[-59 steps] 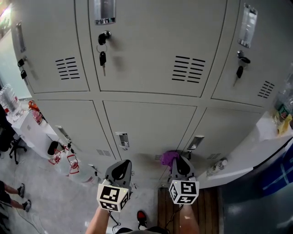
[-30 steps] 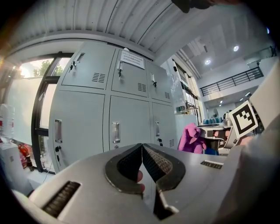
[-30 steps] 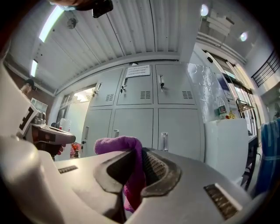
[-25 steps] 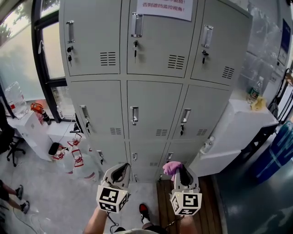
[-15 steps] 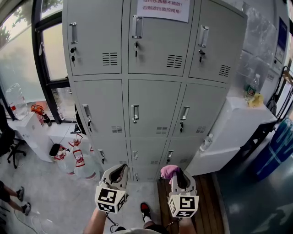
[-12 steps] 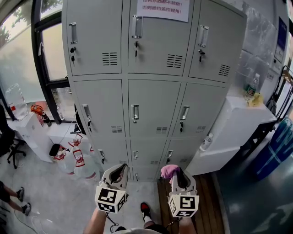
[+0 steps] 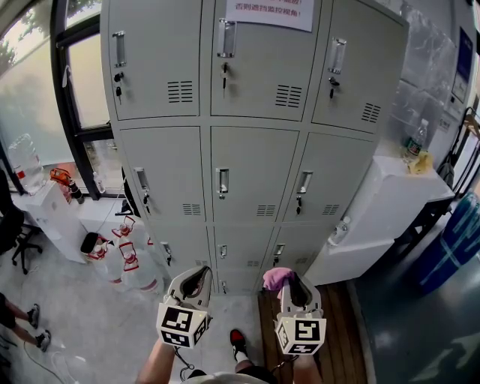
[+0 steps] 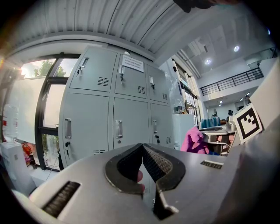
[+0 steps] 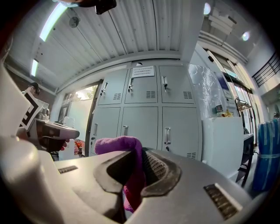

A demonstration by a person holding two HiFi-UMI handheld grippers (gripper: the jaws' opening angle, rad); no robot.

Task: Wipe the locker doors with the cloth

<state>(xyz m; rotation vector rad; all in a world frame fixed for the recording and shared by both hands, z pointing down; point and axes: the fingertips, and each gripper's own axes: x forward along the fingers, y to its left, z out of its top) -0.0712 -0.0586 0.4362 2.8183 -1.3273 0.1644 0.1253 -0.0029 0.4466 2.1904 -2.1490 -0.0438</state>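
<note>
Purple cloth [image 9: 117, 146] sits clamped in the right tool [image 9: 141, 164]. Its jaws are pressed onto the cloth, with one fold rising over the top and the rest hanging down between the pads. The left tool [image 8: 142, 153] has its jaws closed tip to tip with nothing gripped.

In the head view both tools are held low and side by side on bare forearms [image 7: 154, 364]. The left tool [image 7: 196, 276] and the right tool [image 7: 291, 279] both point at the foot of the lockers, and the cloth [image 7: 274, 277] bunches at the right tool's tip.

The grey locker doors [image 7: 251, 169] stand well apart from both tools, in three columns, with a paper notice [image 7: 270, 10] on the top middle door. Nothing stands between the tools and the doors.

Water jugs [image 7: 133, 271] crowd the floor at the lower left, under a window [image 7: 45, 97]. A white bench [image 7: 397, 196] to the right of the lockers carries a bottle [image 7: 411, 142]. Wooden boards [image 7: 337, 330] lie under the right tool.
</note>
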